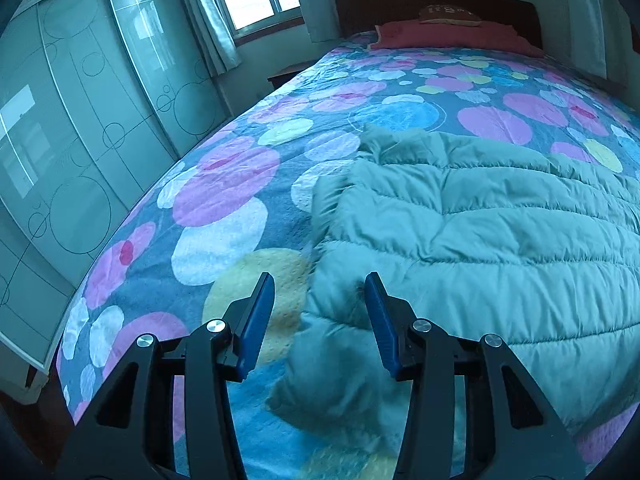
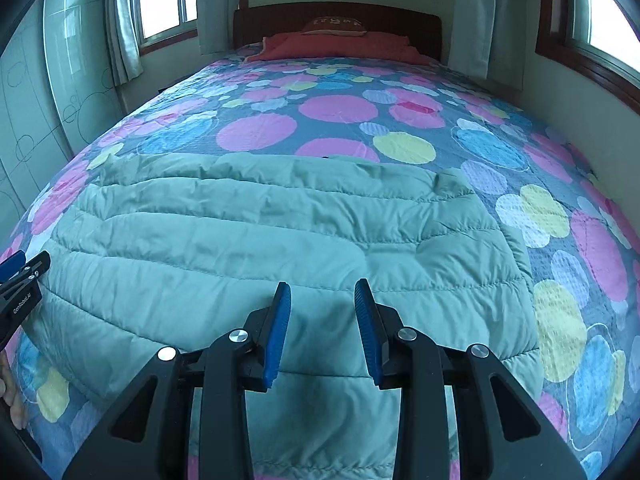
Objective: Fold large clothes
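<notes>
Teal and quilted, the puffy jacket (image 2: 280, 232) lies spread flat across the near half of the bed, on a bedspread (image 2: 340, 108) dotted with pink, blue and yellow circles, filling the middle of the right wrist view and the right side of the left wrist view. At the bottom centre of the left wrist view the left gripper (image 1: 320, 280) hangs over the jacket's left edge, jaws apart and empty, while the right gripper (image 2: 322, 286) hangs over the jacket's near hem at the bottom centre of its own view, jaws also apart, holding nothing. Red pillows (image 2: 336, 46) sit against the dark headboard (image 2: 400, 22) at the top of the frame, and a mirrored wardrobe (image 1: 80, 120) fills the upper left of the left wrist view.
</notes>
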A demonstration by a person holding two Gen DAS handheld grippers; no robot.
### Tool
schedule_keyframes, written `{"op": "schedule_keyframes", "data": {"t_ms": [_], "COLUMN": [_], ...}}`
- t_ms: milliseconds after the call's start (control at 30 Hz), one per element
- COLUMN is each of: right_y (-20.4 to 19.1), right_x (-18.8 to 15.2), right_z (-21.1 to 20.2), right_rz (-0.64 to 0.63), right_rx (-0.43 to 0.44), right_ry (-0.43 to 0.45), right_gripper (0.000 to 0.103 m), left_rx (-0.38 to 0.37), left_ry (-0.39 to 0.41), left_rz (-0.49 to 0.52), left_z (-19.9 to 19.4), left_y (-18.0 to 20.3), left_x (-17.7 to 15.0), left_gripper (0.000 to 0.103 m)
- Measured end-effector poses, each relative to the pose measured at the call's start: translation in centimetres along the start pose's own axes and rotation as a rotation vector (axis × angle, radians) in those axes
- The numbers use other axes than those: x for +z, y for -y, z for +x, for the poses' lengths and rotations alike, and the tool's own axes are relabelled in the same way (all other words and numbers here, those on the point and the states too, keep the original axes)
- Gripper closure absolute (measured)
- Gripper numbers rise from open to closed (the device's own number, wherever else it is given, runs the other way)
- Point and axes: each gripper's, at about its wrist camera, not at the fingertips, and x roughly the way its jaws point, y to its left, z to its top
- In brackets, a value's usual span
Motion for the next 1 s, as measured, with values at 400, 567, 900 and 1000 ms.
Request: {"op": "schedule_keyframes", "data": {"t_ms": [400, 567, 900, 1000], "right_y": [-4.6, -5.7, -6.1, -6.2], "right_x": [1.3, 1.3, 0.2, 0.2], "right_z": [1.5, 3.3, 4.7, 4.8], "right_rz": [-0.079, -0.114, -0.126, -0.134], "right_rx": [0.014, -0.011, -0.018, -0.023], "right_ry": [0.000, -0.028, -0.050, -0.048], "right_gripper": [0.069, 0.069, 0.069, 0.069], "left_rx": [0.067, 0.064, 0.026, -0.002], "left_ry": [-0.051, -0.077, -0.131, -0.144], "left_rz": [-0.167, -0.187, -0.228, -0.258], "left_z": [0.9, 1.4, 2.3, 2.1], "left_y": [-7.0, -7.6, -7.8, -8.0], "left_x": [-1.3, -2.1, -3.5, -3.7], "left_gripper": [0.054, 0.054, 0.051, 0.050]}}
